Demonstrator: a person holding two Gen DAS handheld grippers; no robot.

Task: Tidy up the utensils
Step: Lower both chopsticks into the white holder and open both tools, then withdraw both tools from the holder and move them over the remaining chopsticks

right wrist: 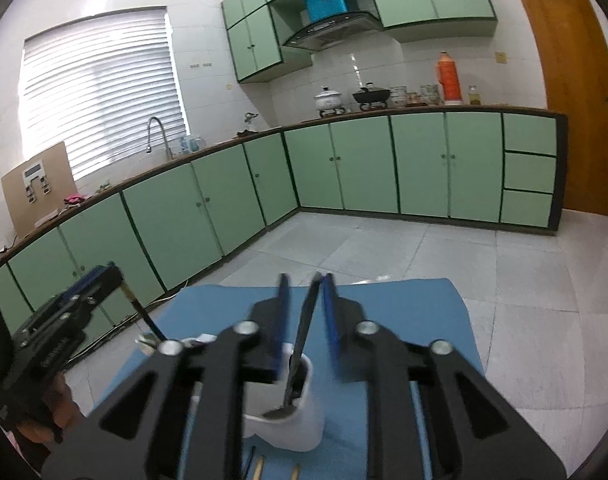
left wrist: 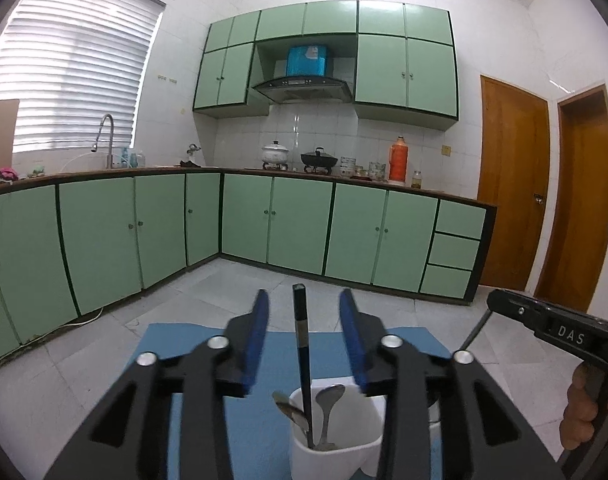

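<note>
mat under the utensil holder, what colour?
Plain blue mat, no pattern; the white utensil holder stands on it. Shows best in the right wrist view.

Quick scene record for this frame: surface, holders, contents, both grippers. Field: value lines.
surface: blue mat on table
holder near left gripper: white cup
its contents: two metal spoons, dark chopstick upright
left gripper: open, chopstick between fingers, untouched
holder near right gripper: white cup
right gripper: open, dark-handled utensil leaning into cup
</note>
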